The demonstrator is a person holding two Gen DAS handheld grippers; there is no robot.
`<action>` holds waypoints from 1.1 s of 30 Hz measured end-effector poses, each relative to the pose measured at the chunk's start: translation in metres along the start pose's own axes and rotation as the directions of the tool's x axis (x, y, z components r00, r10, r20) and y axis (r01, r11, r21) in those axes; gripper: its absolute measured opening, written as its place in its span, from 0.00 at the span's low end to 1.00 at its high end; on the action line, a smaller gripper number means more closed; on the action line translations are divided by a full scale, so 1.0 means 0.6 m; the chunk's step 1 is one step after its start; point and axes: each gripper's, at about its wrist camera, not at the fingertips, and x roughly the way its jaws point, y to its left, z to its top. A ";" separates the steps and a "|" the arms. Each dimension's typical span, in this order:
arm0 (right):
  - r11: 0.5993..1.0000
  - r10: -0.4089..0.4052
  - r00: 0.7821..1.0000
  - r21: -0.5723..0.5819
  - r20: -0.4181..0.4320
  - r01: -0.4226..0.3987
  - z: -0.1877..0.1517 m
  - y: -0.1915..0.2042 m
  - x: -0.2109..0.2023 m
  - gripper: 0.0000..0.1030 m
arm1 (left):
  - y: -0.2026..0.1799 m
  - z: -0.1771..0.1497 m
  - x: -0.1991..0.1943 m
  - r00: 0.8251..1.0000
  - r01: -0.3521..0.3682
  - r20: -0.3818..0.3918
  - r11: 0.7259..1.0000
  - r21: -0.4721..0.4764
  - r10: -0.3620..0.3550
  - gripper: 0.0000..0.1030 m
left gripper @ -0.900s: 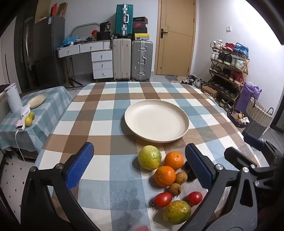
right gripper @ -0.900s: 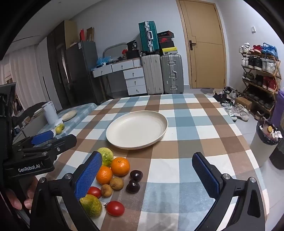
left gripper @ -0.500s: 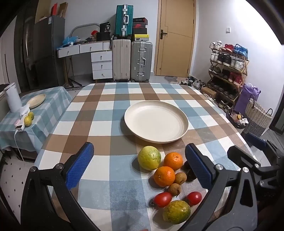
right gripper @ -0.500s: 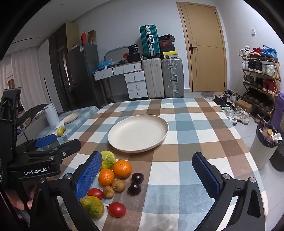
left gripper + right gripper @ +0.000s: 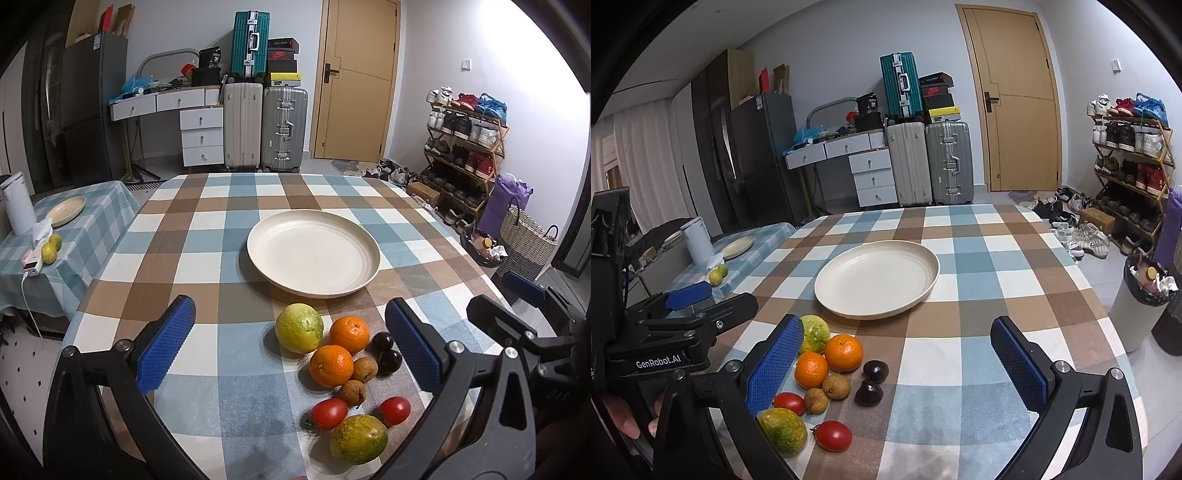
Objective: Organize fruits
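**Operator:** Fruits sit in a tight cluster on the checked tablecloth (image 5: 207, 350), just on my side of the cream plate (image 5: 258, 254), which has nothing on it. I have the left gripper (image 5: 291, 350) and the right gripper (image 5: 897, 365) both hovering above the table, jaws spread wide, nothing between the pads.

**Spotter:** What do you take first?

**Operator:** I think the guava (image 5: 298, 327). It is nearest the plate and free on its left side. The near orange (image 5: 331, 365) touches the far orange (image 5: 349, 334) and a longan (image 5: 364, 370), so closing there would likely knock its neighbours.

**Spotter:** Any advice on the approach?

**Operator:** Come down from above, one pad on the open side, the other in the gap toward the far orange, and close gently. Round fruit may roll.

**Spotter:** Orientation?

**Operator:** The guava looks slightly longer than wide, its length running roughly away from me toward the plate. The mottled green-orange fruit (image 5: 359, 438) at the near edge lies with its length across the left-wrist view. The two tomatoes (image 5: 833, 435) are oval; one shows its stem pointing left in the right-wrist view.
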 end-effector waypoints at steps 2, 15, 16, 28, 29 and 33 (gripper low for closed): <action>1.000 0.001 1.000 0.001 -0.004 -0.001 0.000 0.000 0.001 1.00 | 0.000 -0.013 -0.001 1.000 -0.002 0.002 1.000 0.000 0.002 1.00; 1.000 0.003 1.000 0.001 -0.001 -0.003 -0.001 0.001 -0.002 1.00 | 0.001 -0.012 -0.009 1.000 0.007 0.004 1.000 -0.005 -0.007 1.00; 1.000 0.005 1.000 0.001 0.000 -0.005 -0.001 0.001 -0.002 1.00 | 0.002 -0.014 -0.004 1.000 0.004 0.005 1.000 -0.006 -0.004 1.00; 1.000 0.004 1.000 0.004 0.005 -0.004 -0.002 0.001 0.000 1.00 | 0.002 -0.015 -0.003 1.000 0.005 0.011 1.000 -0.009 -0.005 1.00; 1.000 0.004 1.000 0.004 0.006 -0.004 -0.002 0.002 0.000 1.00 | 0.002 -0.015 -0.004 1.000 0.005 0.011 1.000 -0.008 -0.005 1.00; 1.000 0.006 1.000 0.006 0.006 -0.006 -0.002 0.001 -0.001 1.00 | 0.003 -0.016 -0.006 1.000 0.007 0.011 1.000 -0.010 -0.007 1.00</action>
